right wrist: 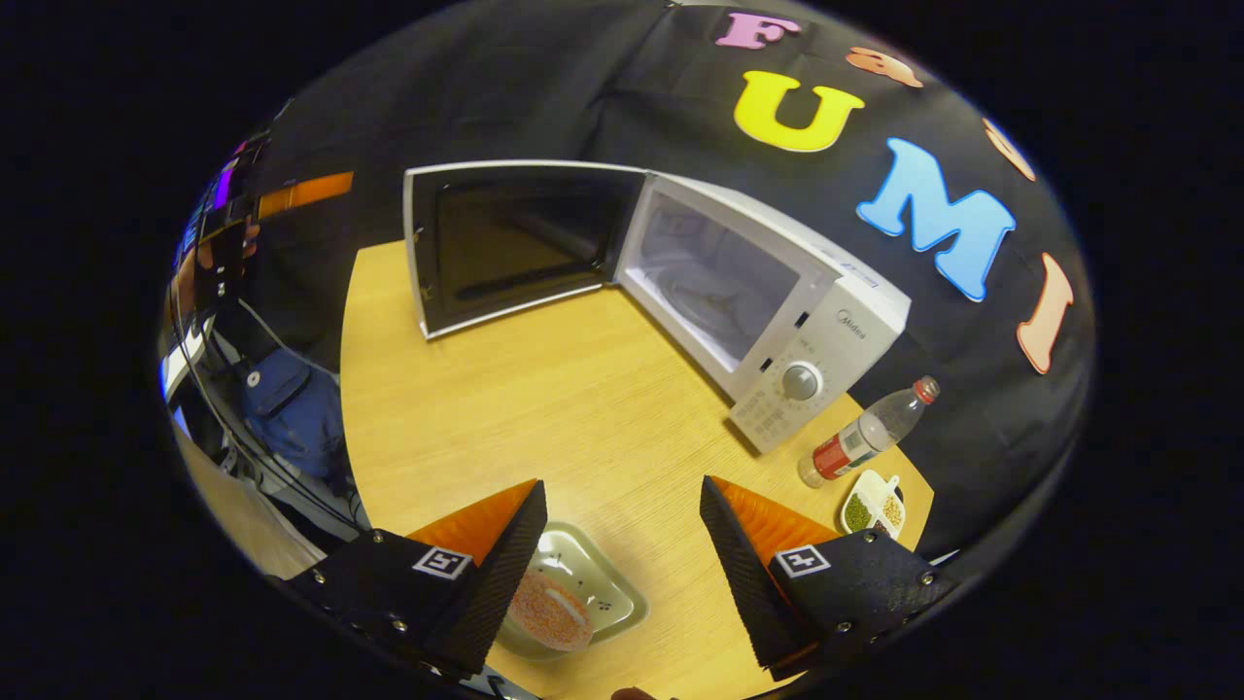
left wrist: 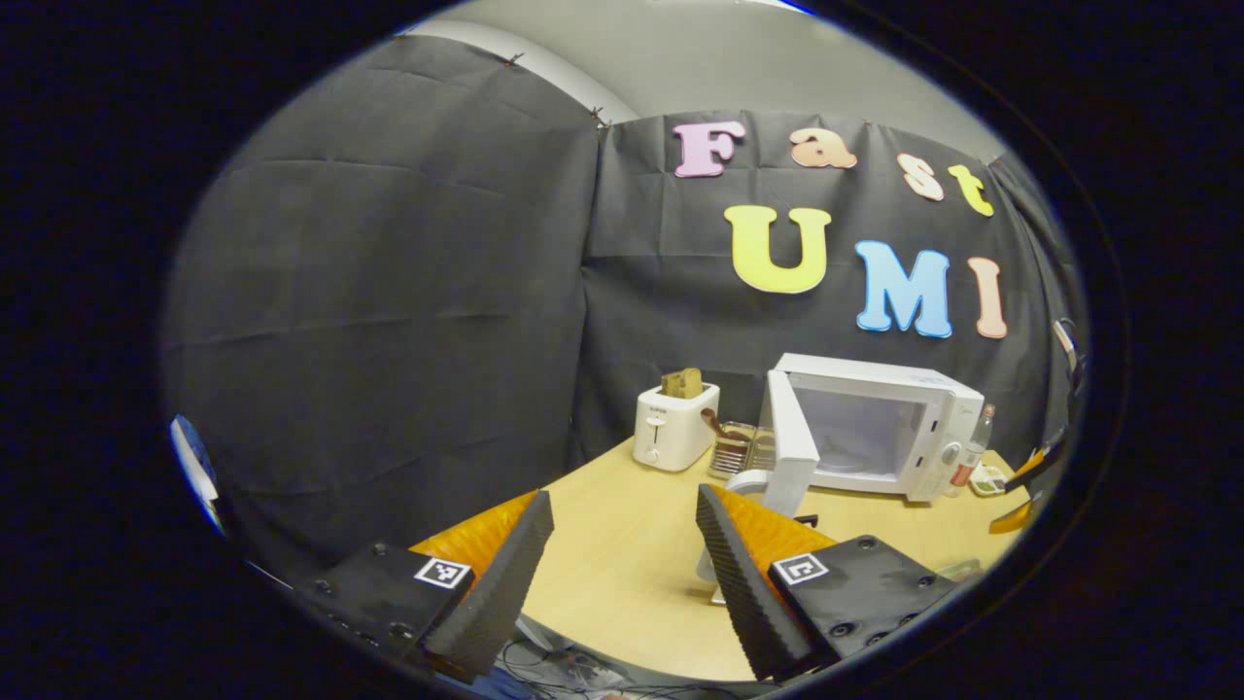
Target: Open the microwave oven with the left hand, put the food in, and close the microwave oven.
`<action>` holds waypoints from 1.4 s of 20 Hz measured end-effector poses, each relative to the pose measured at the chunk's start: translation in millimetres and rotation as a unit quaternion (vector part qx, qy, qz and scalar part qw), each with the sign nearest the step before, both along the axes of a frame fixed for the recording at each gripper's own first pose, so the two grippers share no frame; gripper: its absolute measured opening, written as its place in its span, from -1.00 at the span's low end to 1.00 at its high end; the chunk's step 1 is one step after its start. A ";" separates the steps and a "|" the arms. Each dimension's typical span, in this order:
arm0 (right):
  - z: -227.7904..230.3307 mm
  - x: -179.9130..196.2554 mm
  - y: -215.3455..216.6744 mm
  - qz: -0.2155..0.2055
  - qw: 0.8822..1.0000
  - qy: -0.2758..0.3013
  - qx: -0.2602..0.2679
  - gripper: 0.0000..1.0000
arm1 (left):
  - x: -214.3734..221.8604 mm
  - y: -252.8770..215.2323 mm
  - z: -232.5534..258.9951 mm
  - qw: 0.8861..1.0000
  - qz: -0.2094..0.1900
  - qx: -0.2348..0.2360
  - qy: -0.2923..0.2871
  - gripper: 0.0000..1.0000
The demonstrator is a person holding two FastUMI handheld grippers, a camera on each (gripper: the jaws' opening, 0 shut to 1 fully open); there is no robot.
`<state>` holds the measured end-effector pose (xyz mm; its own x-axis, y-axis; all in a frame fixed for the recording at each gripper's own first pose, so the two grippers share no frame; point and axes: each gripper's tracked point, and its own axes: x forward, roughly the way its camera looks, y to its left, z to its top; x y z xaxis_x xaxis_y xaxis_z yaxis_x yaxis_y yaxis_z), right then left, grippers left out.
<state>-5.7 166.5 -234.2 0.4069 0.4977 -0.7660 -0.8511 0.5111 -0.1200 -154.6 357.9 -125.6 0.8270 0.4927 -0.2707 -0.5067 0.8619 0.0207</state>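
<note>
Doughnut [right wrist: 550, 610] on dish [right wrist: 607, 583] beneath open right tool [right wrist: 622, 544], microwave door [right wrist: 505, 243] ajar.

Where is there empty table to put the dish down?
The widest bare patch of table lies in front of the microwave, between its open door and the dish. It is crowded at the right edge, by the bottle and small tray.
</note>
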 end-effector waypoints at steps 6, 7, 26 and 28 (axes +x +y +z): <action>-40.6 -50.3 -21.2 0.108 0.988 0.085 -0.065 0.94 | -29.0 -3.1 11.6 1.000 0.028 0.005 -0.006 0.95; -46.4 -51.7 -25.4 0.118 0.986 0.094 -0.076 0.94 | -34.1 -3.4 12.5 0.999 0.033 0.005 -0.005 0.96; -107.8 -77.7 -43.6 0.163 0.959 0.160 -0.168 0.49 | -38.3 -26.5 14.1 0.999 0.044 0.010 -0.002 0.94; -103.7 -75.2 -39.7 0.163 0.963 0.134 -0.166 0.35 | -36.5 -28.7 14.9 0.999 0.041 0.010 -0.004 0.94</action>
<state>-80.8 126.8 -337.9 0.0361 0.2744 -0.9609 -0.9829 0.1834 0.0154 -191.1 329.3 -110.6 0.7860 0.5638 -0.2538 -0.5752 0.8173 0.0343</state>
